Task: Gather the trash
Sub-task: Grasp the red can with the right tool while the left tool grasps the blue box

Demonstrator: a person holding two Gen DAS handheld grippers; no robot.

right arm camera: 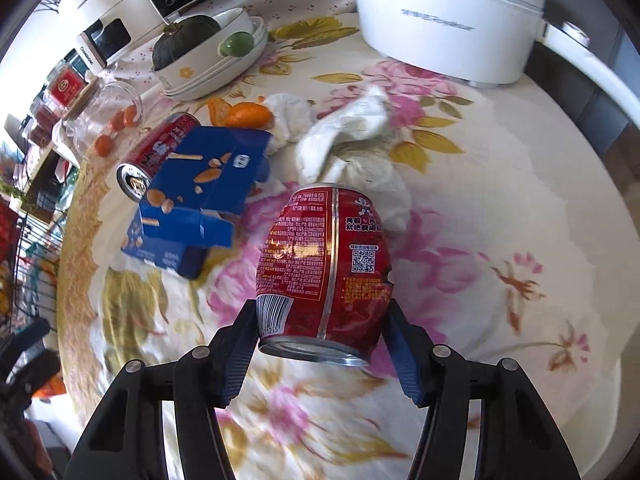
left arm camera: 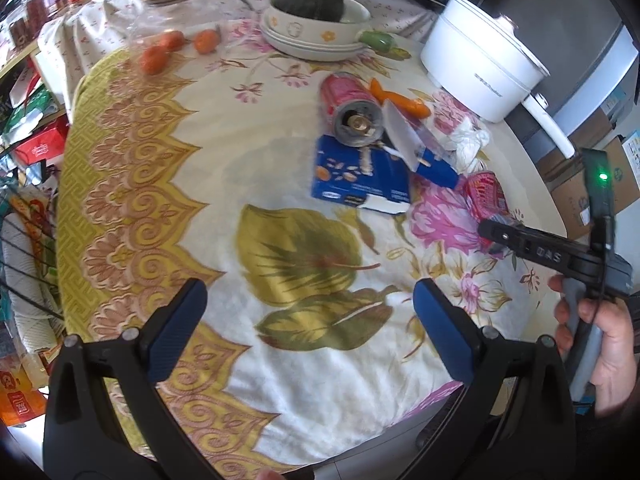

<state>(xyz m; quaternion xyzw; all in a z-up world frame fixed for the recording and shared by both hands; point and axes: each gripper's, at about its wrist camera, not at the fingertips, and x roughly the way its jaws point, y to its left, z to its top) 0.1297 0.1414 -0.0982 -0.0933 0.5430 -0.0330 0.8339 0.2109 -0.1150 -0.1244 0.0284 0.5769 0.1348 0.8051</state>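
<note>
Lying on its side between the blue pads of the right gripper (right arm camera: 320, 354), a dented red can (right arm camera: 326, 264) is seen in the right wrist view; both pads sit against its lower flanks near the rim, so the can is pinched, though firmness of contact cannot be confirmed. Ahead of that tool, crumpled white tissue (right arm camera: 352, 140) is spread just beyond the can's far end. Ahead and to the left, a flattened blue carton (right arm camera: 200, 196) is lying partly over a second red can (right arm camera: 156, 156), also on its side. Orange peel (right arm camera: 244, 114) is found further ahead, beside the tissue. A white cooker pot (right arm camera: 448, 12) is placed far ahead to the right, and a stack of dishes with a dark squash (right arm camera: 184, 38) far ahead to the left. The left gripper (left arm camera: 310, 298) is held spread wide above the floral tablecloth (left arm camera: 280, 360), with nothing between its pads. From that tool, the carton and second can are seen well ahead, and the gripped can is seen to the right, partly hidden by the right tool's black body. A hand (left arm camera: 600, 336) is seen on that tool's handle at the right edge.
</note>
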